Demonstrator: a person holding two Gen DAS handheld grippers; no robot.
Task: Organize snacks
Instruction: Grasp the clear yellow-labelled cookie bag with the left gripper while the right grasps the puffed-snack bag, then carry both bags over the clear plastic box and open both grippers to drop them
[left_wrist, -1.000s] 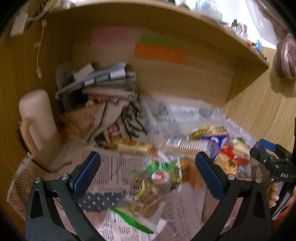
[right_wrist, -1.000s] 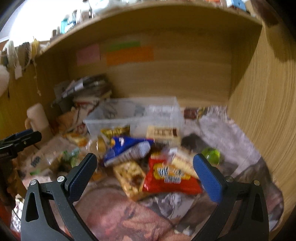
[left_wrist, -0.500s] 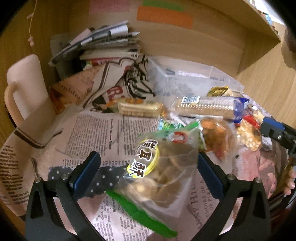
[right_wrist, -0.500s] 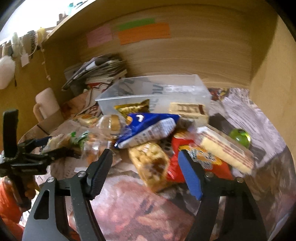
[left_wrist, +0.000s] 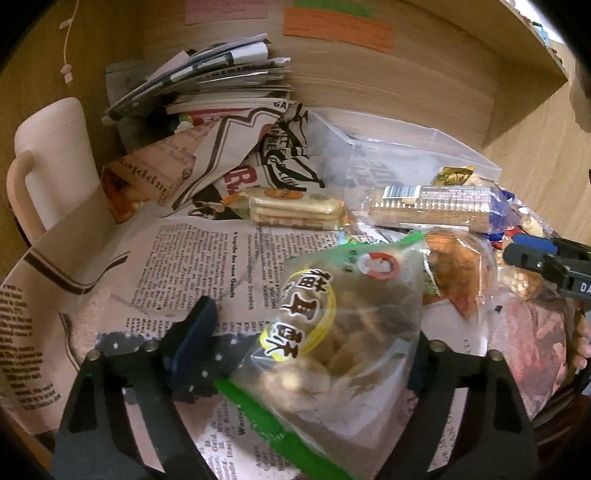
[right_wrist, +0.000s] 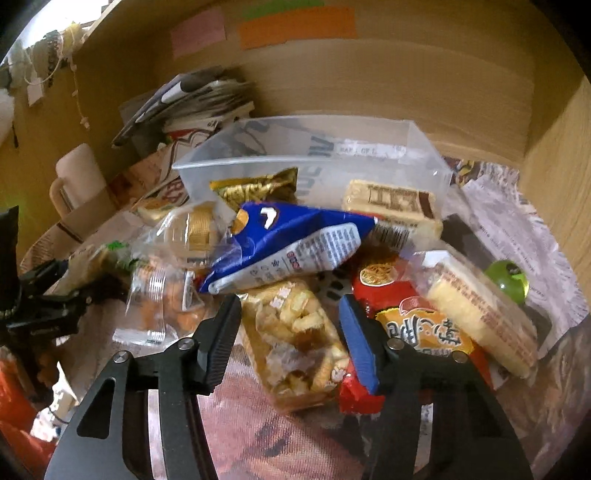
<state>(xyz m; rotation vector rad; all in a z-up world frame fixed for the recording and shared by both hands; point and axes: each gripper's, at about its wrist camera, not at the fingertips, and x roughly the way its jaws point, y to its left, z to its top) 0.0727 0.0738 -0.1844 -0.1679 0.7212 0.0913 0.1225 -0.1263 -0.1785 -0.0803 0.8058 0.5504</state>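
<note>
On the papered bench, both jaws are closing where a second ago they gaped: left gripper (left_wrist: 306, 354) around the cookie bag (left_wrist: 340, 332), right gripper (right_wrist: 288, 339) around the cracker pack (right_wrist: 299, 339). We read two pickups for the clear bin (right_wrist: 314, 162).

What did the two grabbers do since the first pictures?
Both came down closer to the snacks, jaws closing. The left gripper now straddles the green-edged cookie bag; the right gripper straddles the clear bag of yellow puffs. The clear bin and snack pile stayed put.
</note>
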